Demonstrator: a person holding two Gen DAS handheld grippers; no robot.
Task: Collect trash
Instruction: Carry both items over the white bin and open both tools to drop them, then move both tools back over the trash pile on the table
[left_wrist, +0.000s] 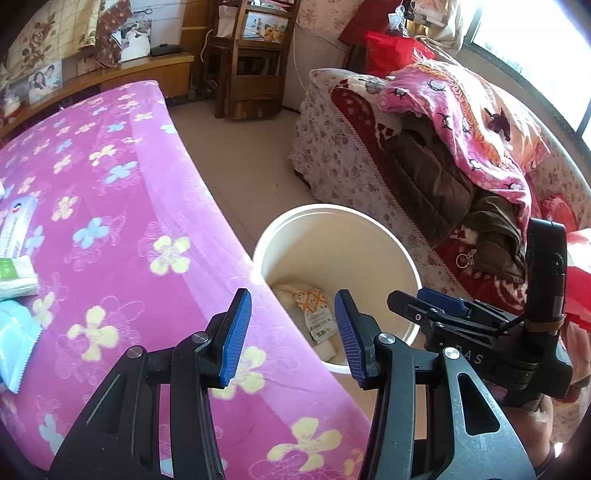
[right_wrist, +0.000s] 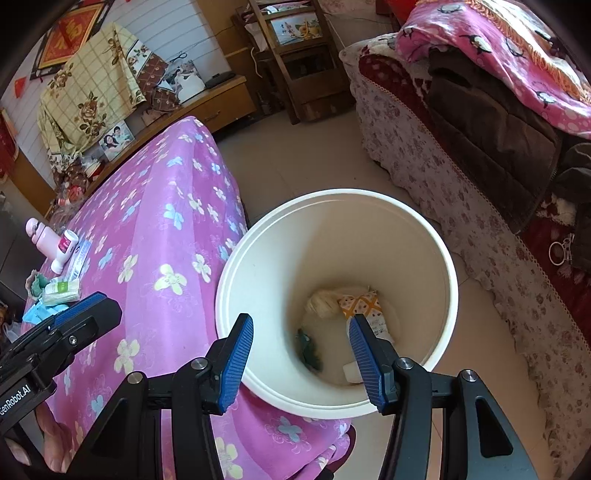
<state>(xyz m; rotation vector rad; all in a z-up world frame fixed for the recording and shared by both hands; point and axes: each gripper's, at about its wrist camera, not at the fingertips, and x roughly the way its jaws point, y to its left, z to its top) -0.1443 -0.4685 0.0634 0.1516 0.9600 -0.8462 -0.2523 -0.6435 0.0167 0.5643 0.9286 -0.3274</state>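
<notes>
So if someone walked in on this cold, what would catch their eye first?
Probably the big white bucket on the floor beside the bed, with an orange-patterned wrapper, a pale tuft and a green scrap already at its bottom. Next, the bright pink flowered bedspread filling the left side, with small packets still lying at its far left edge. Both the right gripper and the left gripper stand open and empty near the bucket.
</notes>
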